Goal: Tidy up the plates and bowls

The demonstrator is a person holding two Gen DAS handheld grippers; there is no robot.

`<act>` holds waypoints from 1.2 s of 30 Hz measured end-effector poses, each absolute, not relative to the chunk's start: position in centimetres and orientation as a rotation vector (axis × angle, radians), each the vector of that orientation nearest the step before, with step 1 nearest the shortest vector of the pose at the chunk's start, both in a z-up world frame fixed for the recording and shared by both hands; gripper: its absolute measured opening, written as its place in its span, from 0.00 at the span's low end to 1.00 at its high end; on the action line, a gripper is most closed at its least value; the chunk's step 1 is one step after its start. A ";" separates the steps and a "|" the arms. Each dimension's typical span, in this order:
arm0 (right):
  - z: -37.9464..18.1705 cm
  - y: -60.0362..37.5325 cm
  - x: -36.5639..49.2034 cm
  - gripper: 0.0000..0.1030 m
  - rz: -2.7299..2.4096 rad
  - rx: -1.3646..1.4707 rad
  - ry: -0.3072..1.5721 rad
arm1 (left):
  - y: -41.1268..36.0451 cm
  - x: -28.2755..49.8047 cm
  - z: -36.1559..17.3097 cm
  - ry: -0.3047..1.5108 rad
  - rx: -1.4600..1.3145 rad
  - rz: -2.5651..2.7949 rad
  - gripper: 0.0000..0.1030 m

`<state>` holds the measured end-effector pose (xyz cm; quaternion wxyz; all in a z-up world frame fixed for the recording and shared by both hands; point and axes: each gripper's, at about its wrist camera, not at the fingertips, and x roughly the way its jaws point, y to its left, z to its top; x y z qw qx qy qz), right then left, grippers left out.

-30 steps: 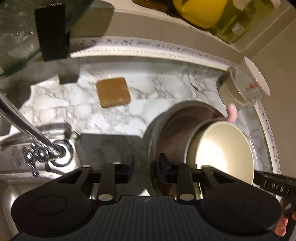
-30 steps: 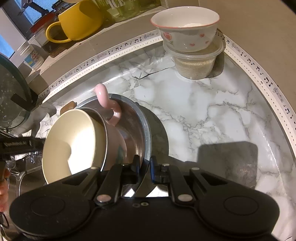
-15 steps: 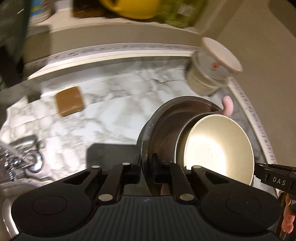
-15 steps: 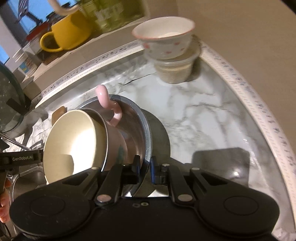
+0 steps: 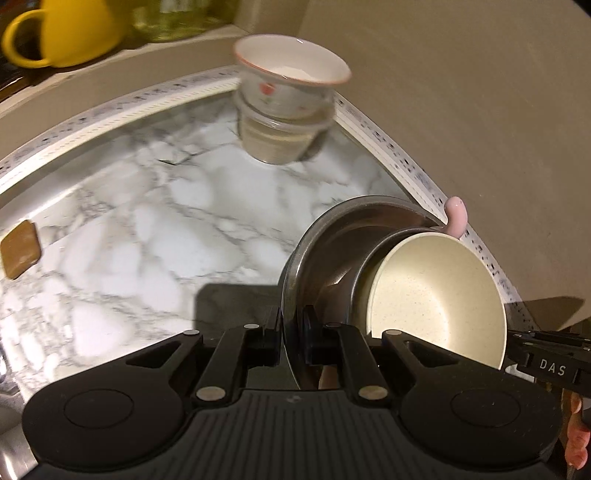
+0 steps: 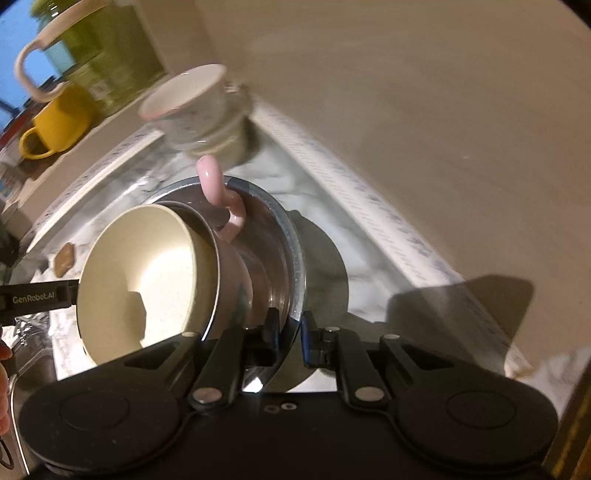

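From my remote seat I see a white marble-patterned table [image 5: 155,236] with grey veins, edged by a pale trim strip [image 5: 110,114] printed with small dark marks. A plain beige wall [image 5: 461,110] rises behind it and turns the corner. Above the trim runs a ledge [image 5: 122,62] carrying a yellow mug [image 5: 62,29] and a greenish jar [image 6: 110,55]. Blue window light [image 6: 14,48] shows at the far left of the right wrist view. Warm light throws hard, dark shadows [image 6: 461,306] across marble and wall.
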<state>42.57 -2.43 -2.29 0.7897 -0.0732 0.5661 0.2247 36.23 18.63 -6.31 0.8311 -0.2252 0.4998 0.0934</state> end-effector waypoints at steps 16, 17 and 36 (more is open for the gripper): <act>-4.4 -4.2 43.2 0.13 0.413 -0.135 1.257 | 18.1 38.3 -8.2 1.106 -0.452 0.182 0.10; -4.5 -4.1 43.2 0.13 0.416 -0.140 1.257 | 18.1 38.2 -8.2 1.107 -0.451 0.182 0.10; -3.1 -3.9 42.7 0.33 0.369 -0.159 1.261 | 17.6 36.6 -7.1 1.156 -0.413 0.202 0.26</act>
